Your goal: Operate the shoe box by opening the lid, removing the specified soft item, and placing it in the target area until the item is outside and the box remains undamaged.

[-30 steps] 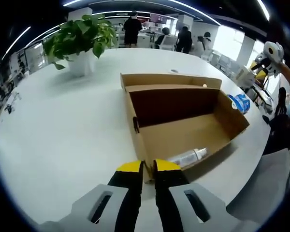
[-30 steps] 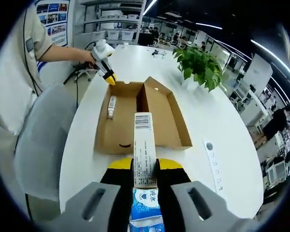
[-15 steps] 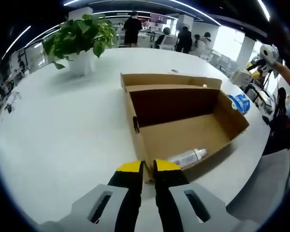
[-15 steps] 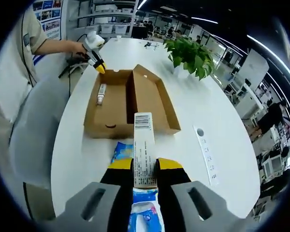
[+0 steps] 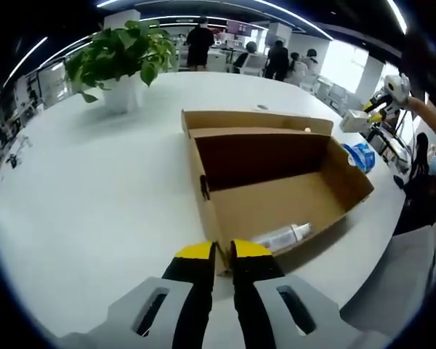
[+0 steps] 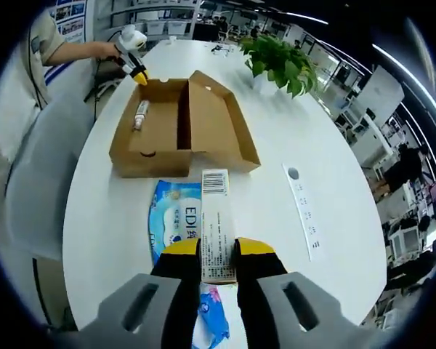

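The right gripper has drawn back from the shoe box; its fingers stay clenched on a slim white labelled carton. The blue soft pack, a second ago right under them, now lies on the worktop just ahead, outside the box, so the placing looks done. The left gripper has not moved, fingers pinching the box's near wall; a bottle remains inside.
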Tool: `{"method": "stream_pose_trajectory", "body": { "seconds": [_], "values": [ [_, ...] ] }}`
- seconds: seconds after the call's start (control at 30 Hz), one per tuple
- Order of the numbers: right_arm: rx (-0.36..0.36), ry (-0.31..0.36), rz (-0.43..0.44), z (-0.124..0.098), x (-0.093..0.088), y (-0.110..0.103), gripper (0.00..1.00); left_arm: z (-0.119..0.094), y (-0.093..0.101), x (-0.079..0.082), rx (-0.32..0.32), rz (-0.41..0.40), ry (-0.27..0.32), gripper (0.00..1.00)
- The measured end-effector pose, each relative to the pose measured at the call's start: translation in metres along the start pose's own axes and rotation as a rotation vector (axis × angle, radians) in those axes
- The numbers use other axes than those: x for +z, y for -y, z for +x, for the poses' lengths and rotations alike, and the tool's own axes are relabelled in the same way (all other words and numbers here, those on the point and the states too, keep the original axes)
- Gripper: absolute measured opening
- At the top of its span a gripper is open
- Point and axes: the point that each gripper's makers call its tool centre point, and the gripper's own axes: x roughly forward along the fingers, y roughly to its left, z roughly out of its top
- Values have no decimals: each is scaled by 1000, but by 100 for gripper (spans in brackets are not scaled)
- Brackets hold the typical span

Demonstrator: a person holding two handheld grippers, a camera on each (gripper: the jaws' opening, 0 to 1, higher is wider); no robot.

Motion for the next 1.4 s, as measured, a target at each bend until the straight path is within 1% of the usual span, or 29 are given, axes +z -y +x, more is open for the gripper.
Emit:
{"method": "stream_pose_trajectory", "body": {
  "seconds": [0.37, 0.53, 0.77, 1.03, 1.23, 1.4],
  "values": [
    [-11, -67, 17, 7, -33, 13, 15, 0, 0, 0, -2, -2, -1, 6],
    [-14, -104, 30, 11, -51, 20, 15, 0, 0, 0, -3, -5, -1, 6],
    [-3, -154, 42, 17, -74, 27, 15, 0, -1, 1, -3, -11, 0, 6],
    [4, -189, 55, 22, -92, 30, 15, 1, -1, 1, 0, -9, -8, 6],
    [14, -227, 48, 24, -111, 31, 15, 1, -1, 1, 3, -8, -13, 6],
    [23, -241, 60, 24, -125, 31, 15, 1, -1, 0, 6, -8, -14, 6]
  ]
}}
